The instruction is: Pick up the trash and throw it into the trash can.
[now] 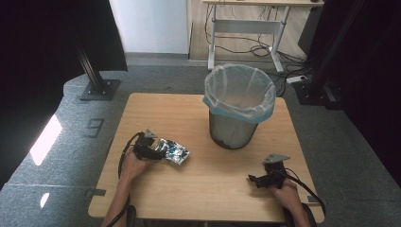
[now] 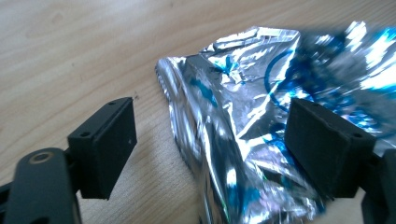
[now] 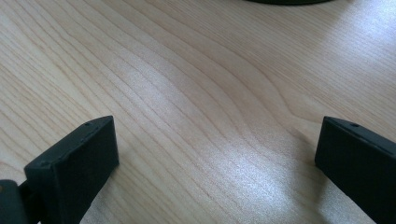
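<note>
While my left hand works at the wrapper, this is how things lie:
Wrapper: a crumpled silver and blue foil wrapper point(image 1: 173, 151) lies flat on the wooden counter point(image 1: 213, 184), left of the middle.
Left hand-held gripper: my left hand-held gripper point(image 1: 156, 152) sits at the wrapper's left end, jaws parted with the foil's near edge between them.
Left jaws close up: in the left gripper view the wrapper point(image 2: 243, 121) lies between the two black jaws; one jaw stands over the foil, the other over bare wood; neither pad presses it.
Right hand-held gripper: my right hand-held gripper point(image 1: 253, 179) rests wide over bare counter, well apart from the wrapper.
Bin: a mesh waste bin point(image 1: 239, 106) with a clear liner stands behind, between the two.
</note>
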Action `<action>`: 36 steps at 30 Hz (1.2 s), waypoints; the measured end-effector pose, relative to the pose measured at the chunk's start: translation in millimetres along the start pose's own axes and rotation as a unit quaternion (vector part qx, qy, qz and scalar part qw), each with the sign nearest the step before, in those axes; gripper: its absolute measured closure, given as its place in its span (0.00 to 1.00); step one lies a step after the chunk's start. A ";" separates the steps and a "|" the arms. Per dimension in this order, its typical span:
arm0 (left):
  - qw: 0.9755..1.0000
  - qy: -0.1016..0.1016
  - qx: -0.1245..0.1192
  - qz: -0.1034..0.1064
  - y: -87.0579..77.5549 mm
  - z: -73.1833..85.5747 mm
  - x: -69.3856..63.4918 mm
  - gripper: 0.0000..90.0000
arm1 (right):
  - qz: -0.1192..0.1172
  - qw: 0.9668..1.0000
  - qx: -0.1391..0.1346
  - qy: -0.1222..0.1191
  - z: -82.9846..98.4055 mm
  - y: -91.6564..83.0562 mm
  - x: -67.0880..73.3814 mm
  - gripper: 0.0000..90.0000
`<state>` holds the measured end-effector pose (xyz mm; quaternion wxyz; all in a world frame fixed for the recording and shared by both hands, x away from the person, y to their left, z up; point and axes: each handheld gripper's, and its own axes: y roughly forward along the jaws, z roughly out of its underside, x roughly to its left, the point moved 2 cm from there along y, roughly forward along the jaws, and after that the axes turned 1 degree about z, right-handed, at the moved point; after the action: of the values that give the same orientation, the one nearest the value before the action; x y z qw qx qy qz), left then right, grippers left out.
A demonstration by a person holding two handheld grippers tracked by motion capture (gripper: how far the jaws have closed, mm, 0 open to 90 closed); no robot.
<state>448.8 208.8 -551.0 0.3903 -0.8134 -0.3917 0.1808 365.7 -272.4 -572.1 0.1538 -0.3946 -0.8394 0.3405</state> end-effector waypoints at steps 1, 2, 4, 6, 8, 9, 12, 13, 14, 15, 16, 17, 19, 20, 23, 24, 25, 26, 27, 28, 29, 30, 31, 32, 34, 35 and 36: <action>1.000 -0.002 0.001 0.001 0.9 0.7 -0.1 0.25 | 0.000 1.000 0.000 0.000 0.0 0.0 0.0 0.00; 1.000 -0.007 -0.004 0.004 1.6 1.4 0.1 0.26 | 0.000 1.000 0.000 0.000 0.0 0.0 0.0 0.00; 1.000 -0.009 -0.008 0.010 1.1 2.7 0.7 0.31 | 0.000 1.000 0.000 0.000 0.0 0.0 0.0 0.00; 1.000 -0.006 -0.019 0.016 0.0 4.4 -1.7 0.39 | 0.000 1.000 0.000 0.000 0.0 0.0 0.0 0.00; 1.000 -0.003 -0.018 0.017 -1.1 4.5 -3.7 0.47 | 0.000 1.000 0.000 0.000 0.0 0.0 0.0 0.00; 1.000 -0.003 -0.018 0.017 -1.1 4.5 -3.7 0.50 | 0.000 1.000 0.000 0.000 0.0 0.0 0.0 0.00; 1.000 -0.023 -0.018 0.002 -2.3 3.5 -6.6 0.65 | 0.000 1.000 0.000 0.000 0.0 0.0 0.0 0.00; 1.000 -0.023 -0.018 0.002 -2.3 3.5 -6.6 0.68 | 0.000 1.000 0.000 0.000 0.0 0.0 0.0 0.00; 0.999 -0.030 -0.017 -0.001 -2.5 3.1 -6.6 0.73 | 0.000 1.000 0.000 0.000 0.0 0.0 0.0 0.00; 0.999 -0.032 -0.016 -0.002 -2.7 2.9 -6.6 0.77 | 0.000 1.000 0.000 0.000 0.0 0.0 0.0 0.00; 0.999 -0.033 -0.016 -0.003 -2.8 2.7 -6.5 0.79 | 0.000 1.000 0.000 0.000 0.0 0.0 0.0 0.00; 0.999 -0.035 -0.016 -0.003 -2.9 2.7 -6.6 0.84 | 0.000 1.000 0.000 0.000 0.0 0.0 0.0 0.00; 0.999 -0.035 -0.014 0.002 -3.0 2.5 -6.5 0.92 | 0.000 1.000 0.000 0.000 0.0 0.0 0.0 0.00; 0.999 -0.033 -0.013 0.003 -2.9 2.1 -7.0 0.93 | 0.000 1.000 0.000 0.000 0.0 0.0 0.0 0.00; 1.000 -0.028 -0.011 0.005 -2.8 1.5 -7.3 0.96 | -0.001 1.000 0.000 -0.001 -0.2 0.2 -0.1 0.00; 1.000 -0.028 -0.010 0.007 -2.8 1.3 -6.5 0.96 | -0.001 1.000 0.000 -0.001 -0.3 0.3 -0.1 0.00; 0.999 -0.030 -0.010 0.009 -2.8 1.1 -5.8 0.97 | -0.001 1.000 0.000 -0.001 -0.3 0.3 -0.2 0.00; 0.999 -0.032 -0.009 0.013 -2.8 0.9 -5.0 0.97 | -0.001 1.000 0.000 -0.001 -0.3 0.3 -0.2 0.00; 0.999 -0.036 -0.008 0.016 -2.8 0.6 -4.4 0.97 | -0.001 1.000 0.000 -0.001 -0.3 0.3 -0.2 0.00; 0.999 -0.036 -0.006 0.021 -2.9 0.2 -3.8 0.97 | -0.001 1.000 0.000 -0.001 -0.3 0.3 -0.2 0.00; 0.999 -0.036 -0.003 0.024 -3.2 -0.2 -3.4 0.97 | -0.001 1.000 0.000 -0.001 -0.3 0.3 -0.2 0.00; 0.999 -0.036 -0.003 0.024 -3.2 -0.2 -3.4 0.97 | -0.001 1.000 0.000 -0.001 -0.3 0.3 -0.2 0.00; 0.999 -0.036 0.001 0.030 -4.1 -0.9 -2.5 0.98 | -0.001 1.000 0.000 -0.001 -0.3 0.3 -0.1 0.00; 0.999 -0.036 0.001 0.030 -4.1 -0.9 -2.5 0.98 | -0.001 1.000 0.000 -0.001 -0.3 0.3 -0.2 0.00; 0.999 -0.036 0.005 0.039 -6.4 -3.2 -0.9 0.98 | -0.001 1.000 0.000 -0.001 -0.3 0.3 -0.1 0.00; 0.998 -0.039 0.003 0.041 -7.0 -4.5 -0.7 0.98 | -0.001 1.000 0.000 -0.001 -0.3 0.3 -0.2 0.00; 0.998 -0.041 0.003 0.044 -7.8 -5.7 -0.2 0.98 | -0.001 1.000 0.000 -0.001 -0.3 0.3 -0.1 0.00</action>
<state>448.3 208.8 -541.3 0.3681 -0.8206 -0.3703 0.2321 366.1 -272.2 -572.1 0.1533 -0.3934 -0.8401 0.3406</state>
